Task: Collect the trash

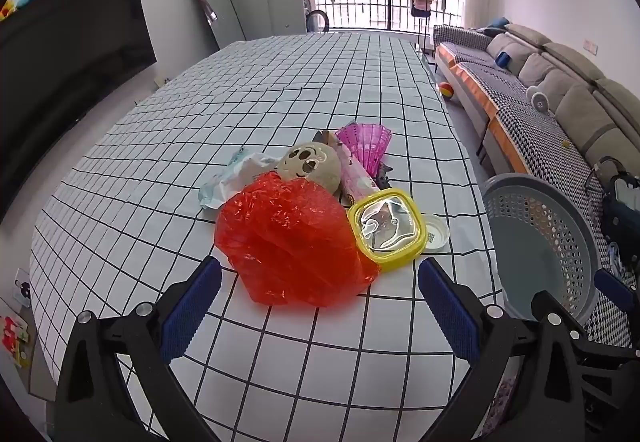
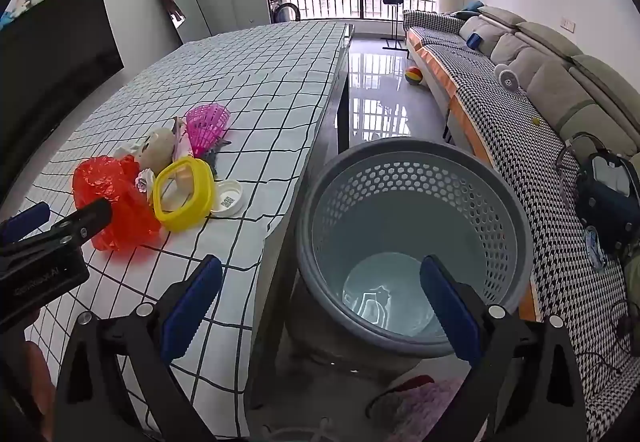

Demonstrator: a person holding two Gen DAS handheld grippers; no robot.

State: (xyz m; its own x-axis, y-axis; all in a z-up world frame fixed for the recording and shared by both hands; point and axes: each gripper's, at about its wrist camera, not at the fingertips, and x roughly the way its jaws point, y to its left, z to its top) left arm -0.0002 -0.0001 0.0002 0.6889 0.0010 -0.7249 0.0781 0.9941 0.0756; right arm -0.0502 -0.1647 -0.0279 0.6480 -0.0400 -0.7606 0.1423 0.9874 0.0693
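- Left gripper [image 1: 320,306]: jaws apart, empty, just short of the red plastic bag [image 1: 292,242] on the bench [image 1: 280,90].
- Right gripper [image 2: 320,306]: jaws apart, empty, above the grey basket [image 2: 416,242] beside the bench.

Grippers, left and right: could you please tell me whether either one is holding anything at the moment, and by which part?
Nothing is held. The left gripper is open above the red plastic bag; the right gripper is open over the empty grey basket.
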